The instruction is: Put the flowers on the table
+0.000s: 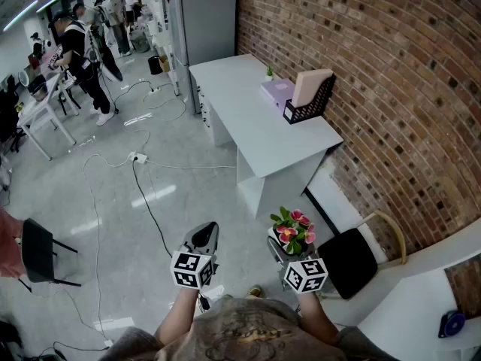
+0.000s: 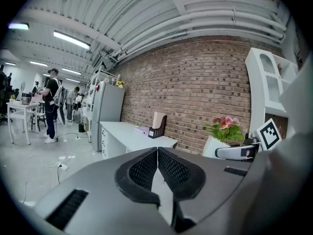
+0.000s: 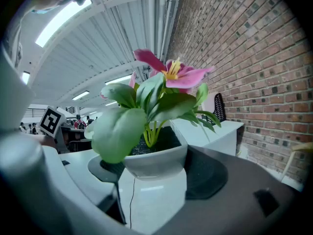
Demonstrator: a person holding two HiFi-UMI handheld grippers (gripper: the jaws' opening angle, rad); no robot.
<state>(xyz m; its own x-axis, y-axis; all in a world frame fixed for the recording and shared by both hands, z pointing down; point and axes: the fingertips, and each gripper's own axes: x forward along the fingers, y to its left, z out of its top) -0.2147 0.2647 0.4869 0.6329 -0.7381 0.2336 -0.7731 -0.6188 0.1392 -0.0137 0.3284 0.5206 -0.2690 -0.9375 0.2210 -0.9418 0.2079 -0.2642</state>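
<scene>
- Blooming pink with yellow centres, the flowers rise over broad green leaves from dark soil in a small white pot.
- The pot is clamped between the wide-spread jaws of the right gripper, in the air near the person.
- The left gripper hangs to its left, jaws together, empty.
- The white tabletop stands well apart, farther off along the brick wall.

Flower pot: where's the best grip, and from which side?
Grip the flower pot by its wall, just under the rim, with the jaws level from the side, one on each flank, as the right gripper has it. The wall looks rigid. The leaves and blooms spread over the top, blocking a grasp from above.
</scene>
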